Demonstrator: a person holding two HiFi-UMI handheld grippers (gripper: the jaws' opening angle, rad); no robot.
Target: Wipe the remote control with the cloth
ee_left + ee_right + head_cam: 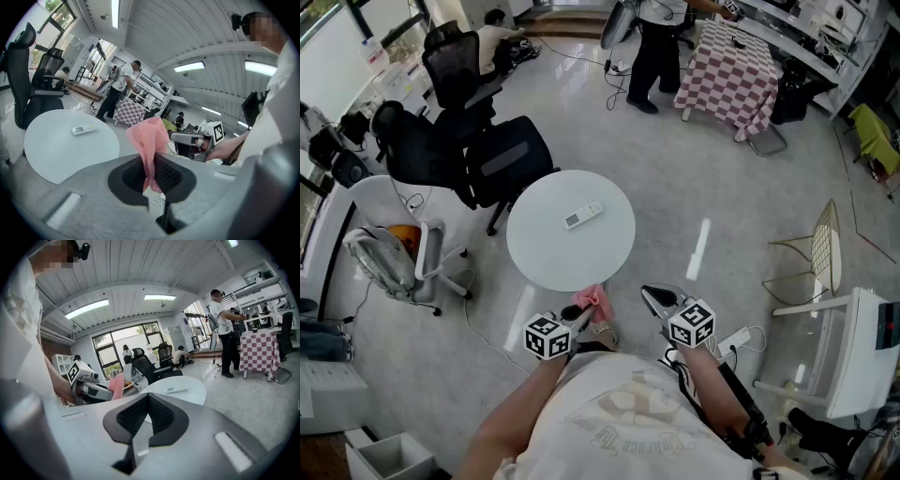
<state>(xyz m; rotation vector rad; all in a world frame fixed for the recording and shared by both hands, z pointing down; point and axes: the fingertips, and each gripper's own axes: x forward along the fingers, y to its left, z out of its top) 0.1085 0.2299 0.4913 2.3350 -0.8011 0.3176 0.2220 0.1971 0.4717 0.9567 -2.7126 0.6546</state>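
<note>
The left gripper [152,173] pinches the pink cloth [151,140], which stands up out of its jaws. In the head view the cloth is just at the 6 o'clock edge of the round white table [534,258]. The remote control [583,216] lies near the middle of the table, at 12 o'clock from the cloth and well apart from it. The right gripper [147,416] has its jaws pressed together on nothing, off the table at about 5 o'clock.
</note>
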